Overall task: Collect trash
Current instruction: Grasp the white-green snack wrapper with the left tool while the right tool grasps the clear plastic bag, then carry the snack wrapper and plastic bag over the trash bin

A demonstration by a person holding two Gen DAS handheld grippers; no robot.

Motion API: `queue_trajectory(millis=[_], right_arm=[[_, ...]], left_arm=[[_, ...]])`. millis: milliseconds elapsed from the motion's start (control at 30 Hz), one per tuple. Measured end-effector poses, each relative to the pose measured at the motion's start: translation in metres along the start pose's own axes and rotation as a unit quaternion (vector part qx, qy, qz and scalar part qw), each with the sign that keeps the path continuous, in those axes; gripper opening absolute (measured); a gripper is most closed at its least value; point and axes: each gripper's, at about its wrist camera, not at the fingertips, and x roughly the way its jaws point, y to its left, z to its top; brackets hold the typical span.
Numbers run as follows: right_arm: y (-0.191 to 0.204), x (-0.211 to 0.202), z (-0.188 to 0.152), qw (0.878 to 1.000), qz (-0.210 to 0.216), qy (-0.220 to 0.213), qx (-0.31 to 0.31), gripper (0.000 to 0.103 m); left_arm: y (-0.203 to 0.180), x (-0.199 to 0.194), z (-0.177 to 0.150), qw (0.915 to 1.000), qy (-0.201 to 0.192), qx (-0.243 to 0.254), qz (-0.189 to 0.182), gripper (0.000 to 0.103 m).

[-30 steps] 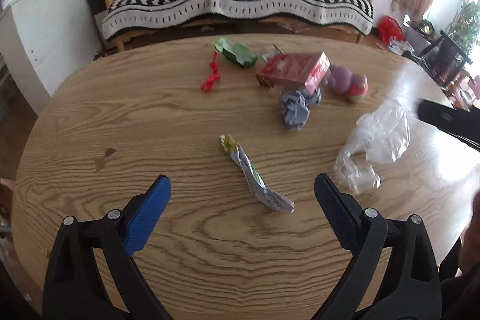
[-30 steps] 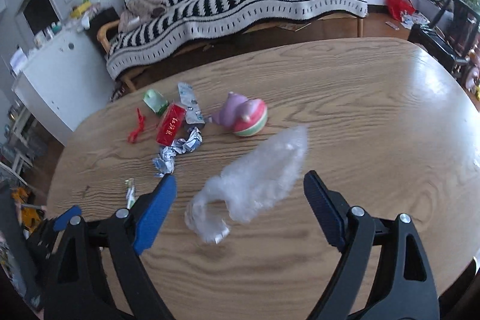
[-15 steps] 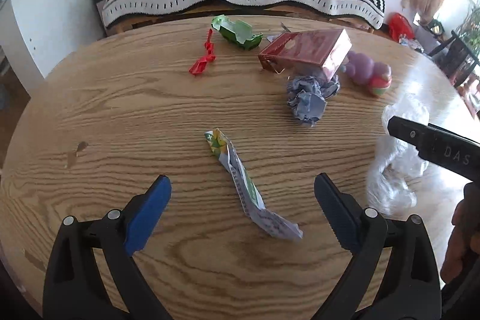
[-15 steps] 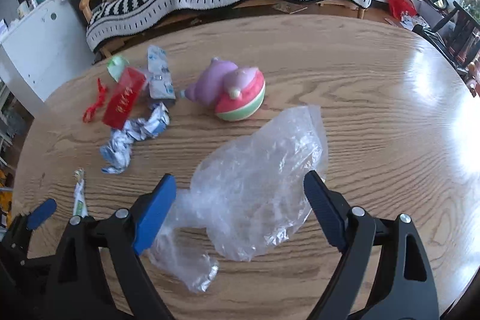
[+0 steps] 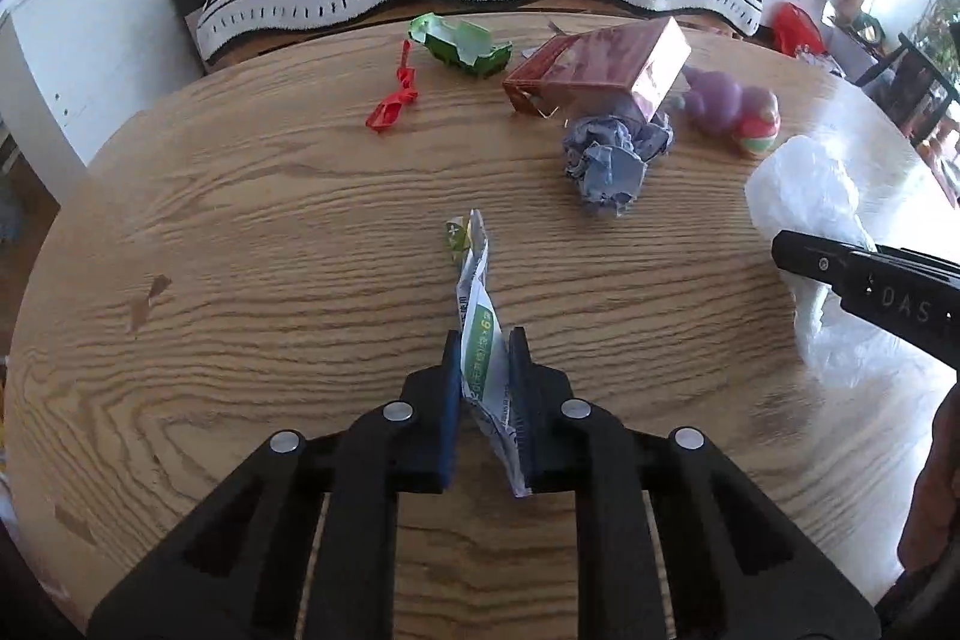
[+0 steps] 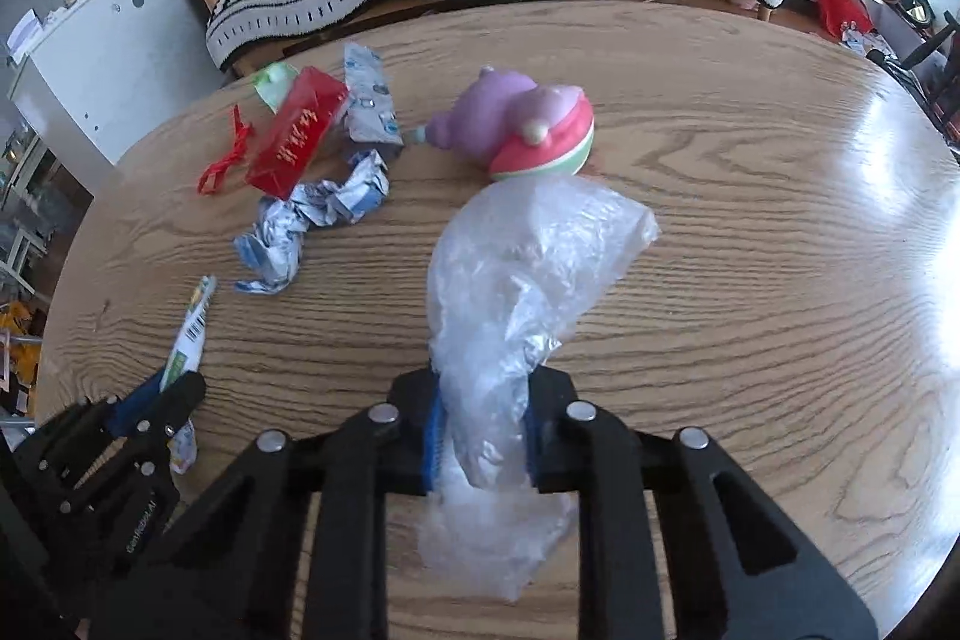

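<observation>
Insp. note, taken standing at the worktop (image 5: 252, 232).

Left hand-held gripper (image 5: 485, 343): jaws closing, nearly together, with the near end of the green-and-white wrapper (image 5: 477, 334) pinched between the blue pads. Wrapper's long axis runs straight away from the gripper, in line with the fingers, so the far end lies out ahead on the wood while the near end sticks out behind the pads. Grip sits on the near part, not the middle; judged likely to droop at the far end when raised.

Right hand-held gripper (image 6: 483, 388): jaws closing on the clear plastic bag (image 6: 528, 268), film bunched between the pads. Bulk of the bag balloons forward of the fingers, toward the purple toy (image 6: 516, 124), and touches or nearly touches it in the right wrist view; a smaller tail lies behind the pads.

Remaining litter, all far side of the worktop, well apart from both grippers: crumpled foil (image 5: 612, 160), red carton (image 5: 600, 64), green packet (image 5: 462, 43), red ribbon scrap (image 5: 393, 106). Foil looks roughly between the two hands, perhaps nearer the left; carton, packet and ribbon lie ahead of the left.

Judgement: both pinches look made; next move needs a lift for each. No bin visible in either view, so drop-off direction cannot be told.
</observation>
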Motion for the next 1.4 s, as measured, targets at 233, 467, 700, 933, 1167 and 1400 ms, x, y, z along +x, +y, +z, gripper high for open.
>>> queue_trajectory(millis=[233, 467, 700, 933, 1167, 1400], right_arm=[[-0.005, -0.024, 0.003, 0.999, 0.020, -0.027, 0.010, 0.020], [-0.008, -0.030, 0.002, 0.999, 0.021, -0.029, 0.019, 0.020], [-0.017, -0.041, 0.001, 0.999, 0.023, -0.038, 0.031, 0.020], [-0.039, -0.066, -0.006, 0.997, 0.017, -0.058, 0.050, 0.020], [-0.074, -0.116, -0.017, 0.993, 0.004, -0.094, 0.069, 0.020], [-0.164, -0.201, -0.053, 0.983, -0.047, -0.142, 0.106, 0.020]], left_arm=[[0.002, -0.008, 0.004, 0.9999, -0.006, -0.008, -0.004, 0.014], [0.001, -0.010, 0.007, 0.9999, -0.004, -0.014, 0.002, 0.014], [-0.002, -0.014, 0.011, 0.9998, -0.011, -0.017, 0.000, 0.014], [-0.016, -0.027, 0.014, 0.9995, -0.021, -0.018, -0.014, 0.014], [-0.052, -0.046, 0.016, 0.9985, -0.027, 0.005, -0.048, 0.014], [-0.113, -0.077, 0.019, 0.9940, -0.026, 0.035, -0.100, 0.014]])
